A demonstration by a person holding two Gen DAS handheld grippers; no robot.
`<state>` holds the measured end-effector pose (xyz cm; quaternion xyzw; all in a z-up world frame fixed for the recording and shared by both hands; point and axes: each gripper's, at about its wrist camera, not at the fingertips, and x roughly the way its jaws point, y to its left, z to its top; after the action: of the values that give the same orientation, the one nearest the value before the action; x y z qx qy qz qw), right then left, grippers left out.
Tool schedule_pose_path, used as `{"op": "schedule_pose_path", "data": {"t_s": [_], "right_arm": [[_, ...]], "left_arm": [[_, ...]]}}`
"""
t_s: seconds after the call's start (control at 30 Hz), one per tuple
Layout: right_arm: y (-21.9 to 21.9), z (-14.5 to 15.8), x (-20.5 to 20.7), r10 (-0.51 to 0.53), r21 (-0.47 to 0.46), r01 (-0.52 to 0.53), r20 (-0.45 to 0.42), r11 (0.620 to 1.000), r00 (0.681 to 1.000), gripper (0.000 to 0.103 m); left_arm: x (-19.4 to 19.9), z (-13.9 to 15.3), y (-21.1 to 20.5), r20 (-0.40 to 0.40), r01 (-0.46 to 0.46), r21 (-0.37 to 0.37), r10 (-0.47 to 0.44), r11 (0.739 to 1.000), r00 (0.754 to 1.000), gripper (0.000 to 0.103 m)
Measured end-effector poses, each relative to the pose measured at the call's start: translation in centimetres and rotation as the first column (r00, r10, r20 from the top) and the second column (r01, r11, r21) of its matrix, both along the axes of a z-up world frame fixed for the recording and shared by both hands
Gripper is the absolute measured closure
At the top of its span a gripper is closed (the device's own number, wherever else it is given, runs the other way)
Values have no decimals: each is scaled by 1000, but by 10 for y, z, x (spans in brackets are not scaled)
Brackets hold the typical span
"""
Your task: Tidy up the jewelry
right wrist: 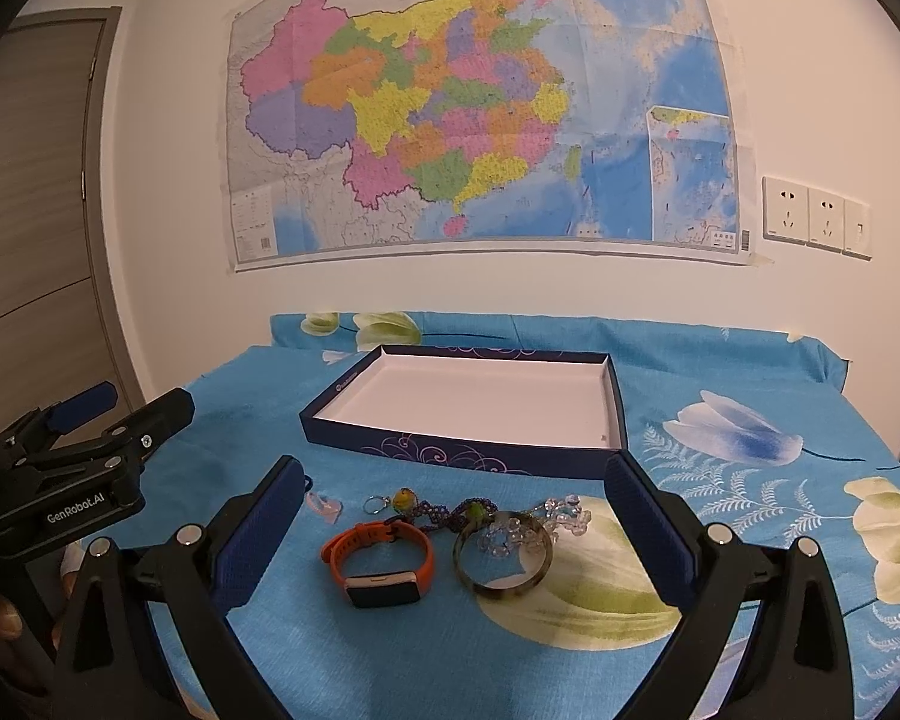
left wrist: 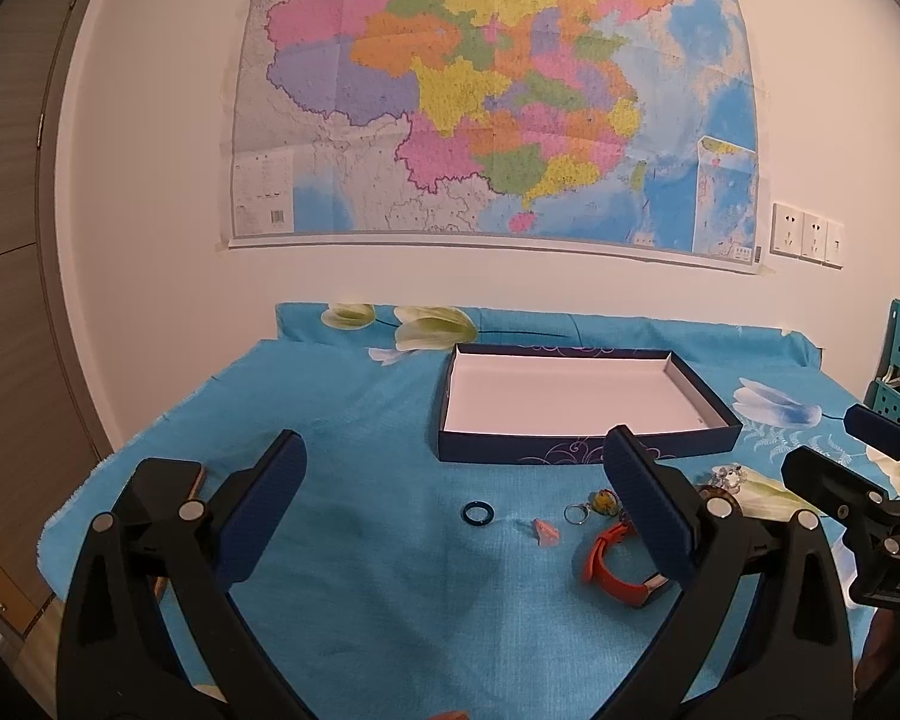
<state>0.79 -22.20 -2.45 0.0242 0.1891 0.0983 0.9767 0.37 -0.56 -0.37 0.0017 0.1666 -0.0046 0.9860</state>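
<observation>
Warm, even indoor light; both my views sharp at centre.
Fisheye bends the map (left wrist: pixel 492 102) and door (right wrist: pixel 36 192) at the edges, corners vignette black. Soft shadow on the cloth (left wrist: pixel 354 540); no glare.

The right tool (right wrist: pixel 453 516) hangs with its jaws wide apart above the worktop (right wrist: pixel 720 396). Between its fingers lie an orange watch (right wrist: pixel 381 561), a mottled bangle (right wrist: pixel 503 558) and clear beads (right wrist: pixel 561 513). Beyond them sits a shallow navy box (right wrist: pixel 468 450).
</observation>
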Motion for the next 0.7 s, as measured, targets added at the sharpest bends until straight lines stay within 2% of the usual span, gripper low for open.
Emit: {"op": "schedule_pose_path", "data": {"t_s": [0.7], "right_arm": [[-1, 0, 7, 9, 2, -9, -9, 1000, 1000, 6]], "left_arm": [[9, -2, -5, -5, 17, 3, -17, 1000, 1000, 5]]}}
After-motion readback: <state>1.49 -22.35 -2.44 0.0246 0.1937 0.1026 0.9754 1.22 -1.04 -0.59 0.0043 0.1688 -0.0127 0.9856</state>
